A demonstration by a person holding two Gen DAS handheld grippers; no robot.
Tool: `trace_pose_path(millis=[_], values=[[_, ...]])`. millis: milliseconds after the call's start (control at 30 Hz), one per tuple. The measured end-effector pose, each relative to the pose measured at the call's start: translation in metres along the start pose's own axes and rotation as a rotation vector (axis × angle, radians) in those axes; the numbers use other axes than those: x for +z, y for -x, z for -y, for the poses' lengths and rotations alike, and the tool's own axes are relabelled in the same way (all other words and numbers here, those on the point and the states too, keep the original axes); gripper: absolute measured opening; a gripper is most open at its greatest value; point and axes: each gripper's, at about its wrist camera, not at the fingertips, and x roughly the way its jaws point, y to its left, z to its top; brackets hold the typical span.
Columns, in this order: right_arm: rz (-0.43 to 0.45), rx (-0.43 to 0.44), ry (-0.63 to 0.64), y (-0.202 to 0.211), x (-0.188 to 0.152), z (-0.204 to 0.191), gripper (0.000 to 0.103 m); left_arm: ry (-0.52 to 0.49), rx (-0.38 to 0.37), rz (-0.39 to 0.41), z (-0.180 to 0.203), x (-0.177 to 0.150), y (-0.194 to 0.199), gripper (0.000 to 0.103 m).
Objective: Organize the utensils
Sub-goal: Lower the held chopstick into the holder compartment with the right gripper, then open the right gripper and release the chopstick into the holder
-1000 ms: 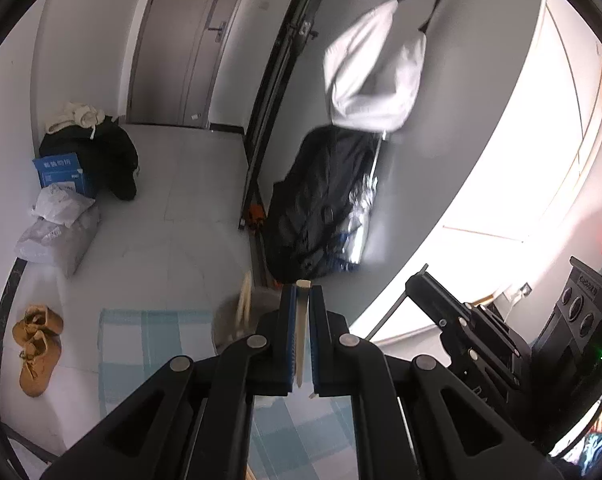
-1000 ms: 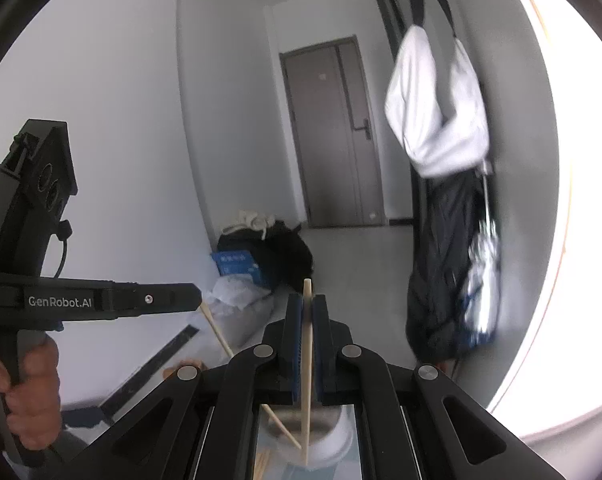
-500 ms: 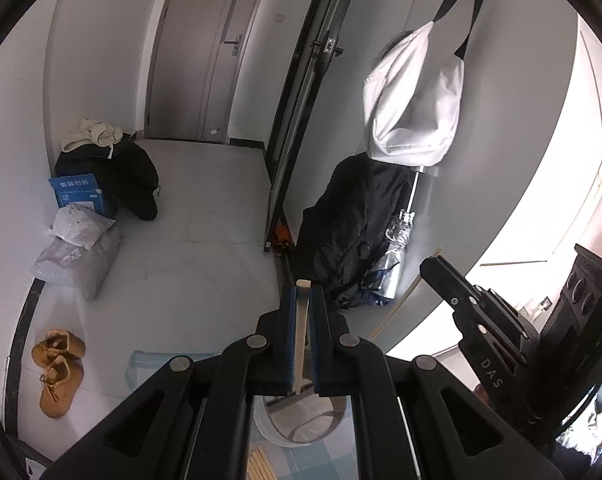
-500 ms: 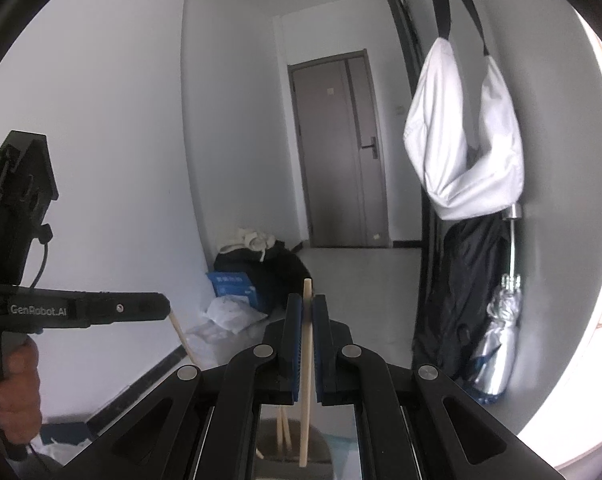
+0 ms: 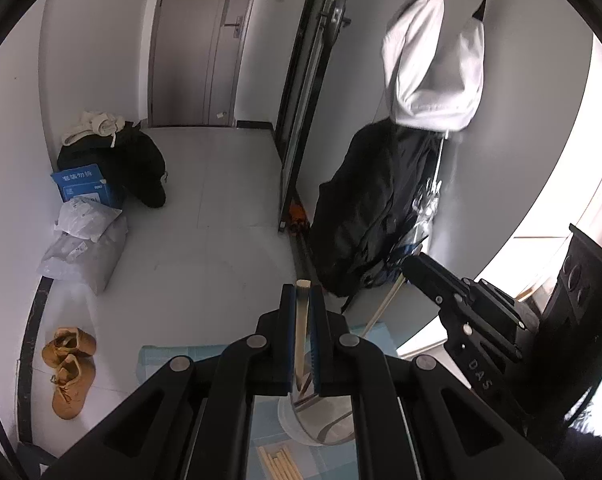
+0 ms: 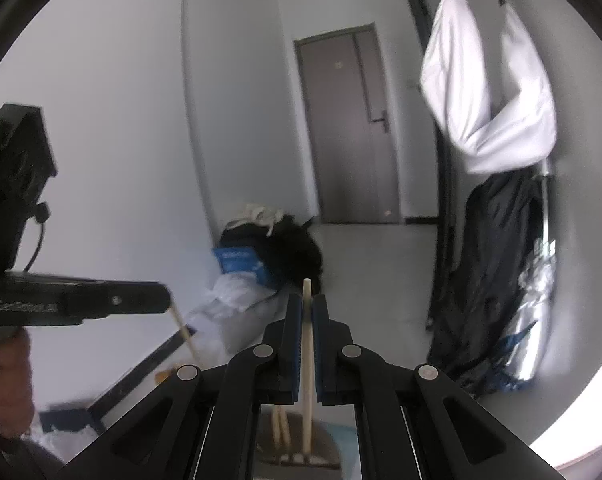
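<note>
A: Gripping a pale wooden chopstick (image 5: 301, 328) between its blue-padded fingers (image 5: 287, 332), the left gripper (image 5: 302, 334) has its jaws drawn in to the width of that stick, whose blunt top stands just above the fingertips and whose lower end reaches down toward a round white-rimmed glass holder (image 5: 321, 424) directly below the jaws.

B: And the right gripper (image 6: 308, 344)?

A: Its jaws are likewise closed to a narrow slot around a second pale wooden chopstick (image 6: 307, 360), held upright. The tip rises above the fingertips; the shaft runs down between the black linkages.

B: What lies below it?

A: More wooden sticks (image 6: 280, 420) stand just left of the held shaft, under the jaws. Whether they touch it cannot be told, and the vessel there is blurred.

B: How do the tools sit relative to each other?

A: In the left wrist view the right gripper (image 5: 453, 292) appears to the right of the left jaws, its stick slanting down toward the holder. In the right wrist view the left gripper (image 6: 101, 304) lies to the left, a bare hand (image 6: 5, 376) on its grip.

B: Other utensils?

A: A bundle of loose wooden chopsticks (image 5: 279, 462) lies on the blue checked cloth (image 5: 169, 360) beneath the left jaws, just beside the holder.
</note>
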Motion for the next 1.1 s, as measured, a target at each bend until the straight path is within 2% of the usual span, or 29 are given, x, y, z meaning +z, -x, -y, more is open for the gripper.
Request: trace_pose_path(millis=[300,400,500,567,600,633,667,733,867,1100], values=[[-0.093,0.061,0.025,-0.010,-0.029,-0.008,0.007,0.030,-0.040,-0.063,-0.006,-0.012,-0.014,0.002],[-0.109,0.073,0.007,-0.006,-0.036,-0.009,0.007,0.012,-0.023,-0.069,-0.003,-0.017,-0.015,0.003],[-0.114,0.070,-0.003,0.002,-0.040,-0.010,0.007,0.034,0.011,-0.071,-0.007,-0.022,-0.015,0.012],[-0.115,0.060,-0.016,0.009,-0.043,-0.010,0.011,0.061,0.029,-0.063,-0.010,-0.026,-0.013,0.033],[-0.114,0.052,-0.023,0.014,-0.044,-0.009,0.013,0.067,0.043,-0.060,-0.011,-0.028,-0.013,0.039],[-0.111,0.043,-0.029,0.017,-0.044,-0.009,0.023,0.075,0.060,-0.054,-0.013,-0.030,-0.011,0.044],[-0.107,0.032,-0.036,0.022,-0.046,-0.008,0.031,0.086,0.071,-0.042,-0.015,-0.032,-0.007,0.045],[-0.099,0.012,-0.053,0.034,-0.050,-0.007,0.037,0.094,0.083,-0.036,-0.017,-0.036,-0.005,0.047],[-0.101,0.003,-0.083,0.053,-0.057,-0.007,0.039,0.129,0.155,-0.024,-0.021,-0.046,-0.001,0.064],[-0.084,-0.030,-0.111,0.087,-0.069,-0.017,0.052,0.154,0.196,0.003,-0.020,-0.069,0.011,0.067]])
